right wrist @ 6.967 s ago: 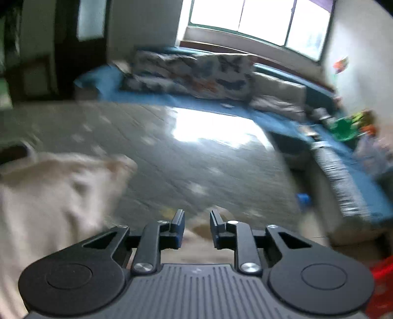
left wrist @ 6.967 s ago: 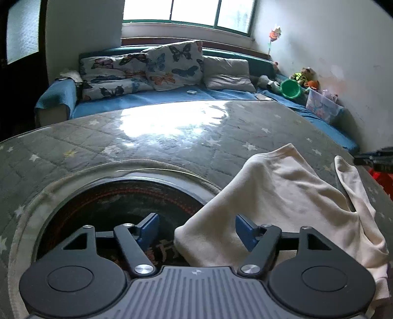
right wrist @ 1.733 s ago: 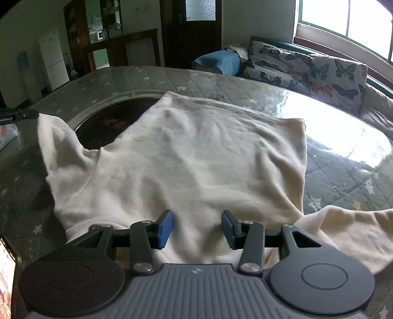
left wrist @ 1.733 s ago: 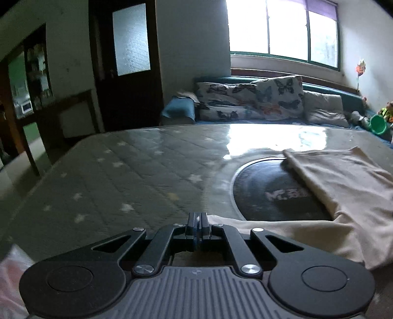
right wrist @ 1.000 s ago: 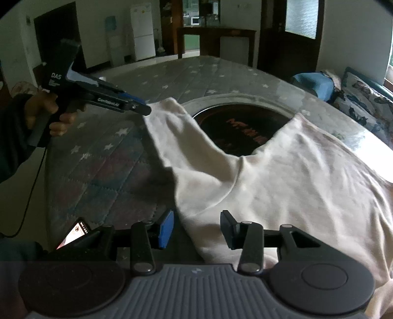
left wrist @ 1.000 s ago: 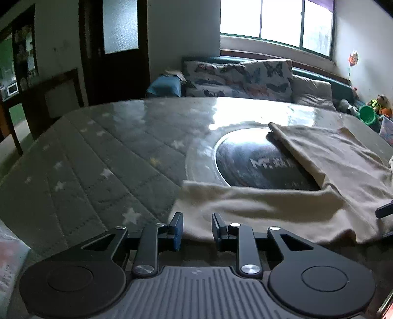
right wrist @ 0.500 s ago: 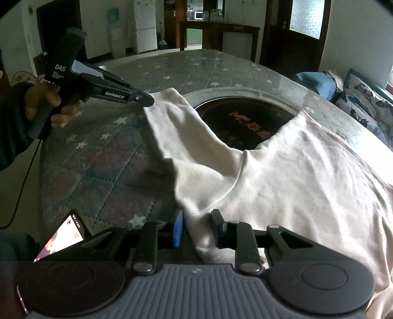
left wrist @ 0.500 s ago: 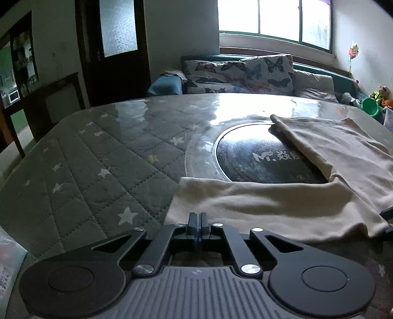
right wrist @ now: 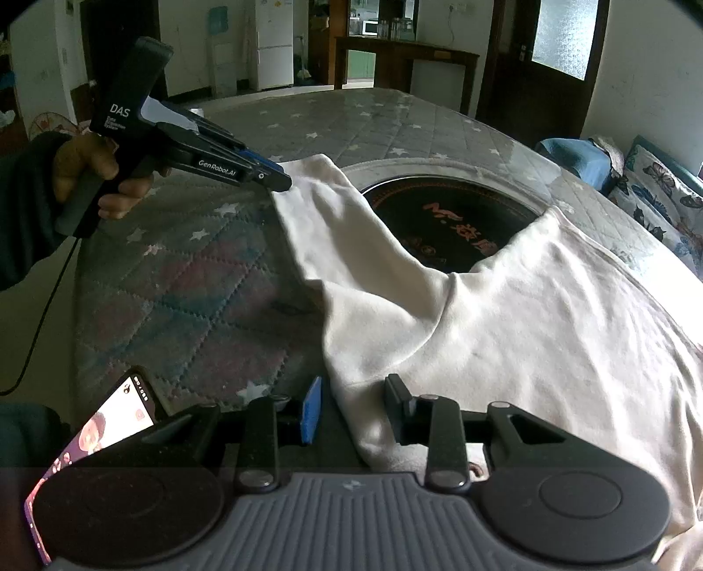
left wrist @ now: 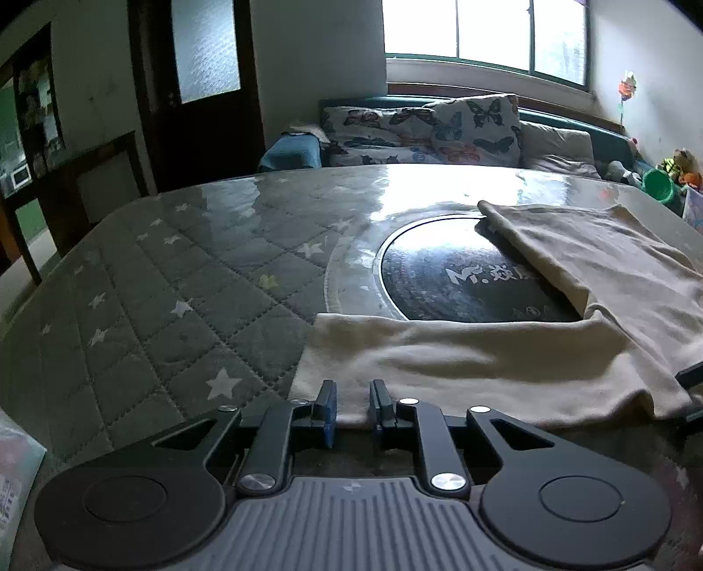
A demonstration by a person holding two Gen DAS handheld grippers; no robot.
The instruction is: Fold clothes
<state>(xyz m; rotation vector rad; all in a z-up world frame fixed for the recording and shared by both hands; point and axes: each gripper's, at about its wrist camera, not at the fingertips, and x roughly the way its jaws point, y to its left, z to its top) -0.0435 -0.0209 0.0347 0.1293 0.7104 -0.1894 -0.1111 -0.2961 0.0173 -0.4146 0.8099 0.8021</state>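
From my left wrist camera I see the cream sweater [left wrist: 505,355] lying on the quilted star-patterned table cover [left wrist: 175,281]. One sleeve stretches across the foreground toward me, and the body runs away to the right, partly covering the dark round plate [left wrist: 443,276] set in the table's middle. My left gripper [left wrist: 351,406] sits at the sleeve's near hem. Its jaws are opening, a narrow gap shows between the blue pads, and the hem's edge lies in that gap; I cannot see the pads pressing on it, so I call the sleeve released. Behind the table stands a sofa with butterfly cushions [left wrist: 422,127] under a bright window [left wrist: 483,30], with a dark door [left wrist: 197,79] to the left.

From my right wrist camera the sweater [right wrist: 527,334] spreads from the centre toward the right. My right gripper [right wrist: 351,415] is at its near corner, jaws opening, with a fold of cloth lying between the blue pad and the black finger but not squeezed. Farther left the left gripper [right wrist: 274,178], held by a hand [right wrist: 94,173] in a dark sleeve, meets the sleeve's far tip. A lit phone [right wrist: 94,443] lies at the lower left, just beside my tool.
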